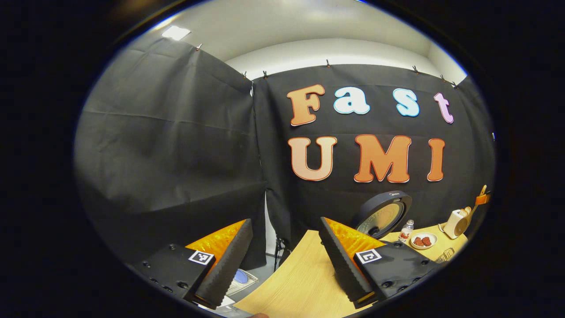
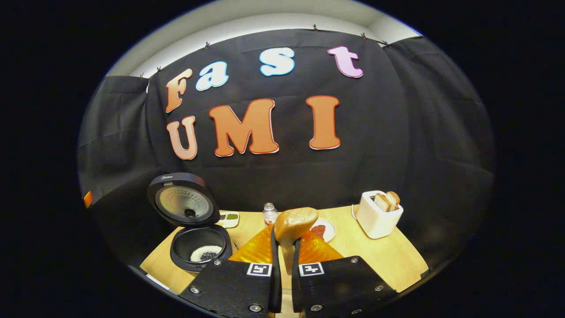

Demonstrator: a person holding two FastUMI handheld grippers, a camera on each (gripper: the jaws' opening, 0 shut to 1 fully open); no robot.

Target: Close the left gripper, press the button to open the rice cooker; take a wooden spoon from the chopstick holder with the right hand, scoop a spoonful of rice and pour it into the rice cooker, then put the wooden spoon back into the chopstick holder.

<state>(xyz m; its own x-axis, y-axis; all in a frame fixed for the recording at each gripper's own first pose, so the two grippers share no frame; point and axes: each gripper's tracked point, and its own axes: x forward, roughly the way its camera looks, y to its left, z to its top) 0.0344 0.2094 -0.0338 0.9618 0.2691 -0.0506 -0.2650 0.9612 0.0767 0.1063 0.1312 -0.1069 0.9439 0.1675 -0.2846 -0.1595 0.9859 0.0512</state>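
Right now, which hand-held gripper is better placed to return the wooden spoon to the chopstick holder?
The right hand-held gripper: it already grips the wooden spoon. The left hand-held gripper is open, holding nothing.

Both views are evenly and quite brightly lit from above; a ceiling light panel [image 1: 175, 32] glows at the top of the left gripper view. Shadows are soft. Fisheye distortion bends the counter [image 1: 304, 278] edge, and the rims look perhaps slightly blurred.
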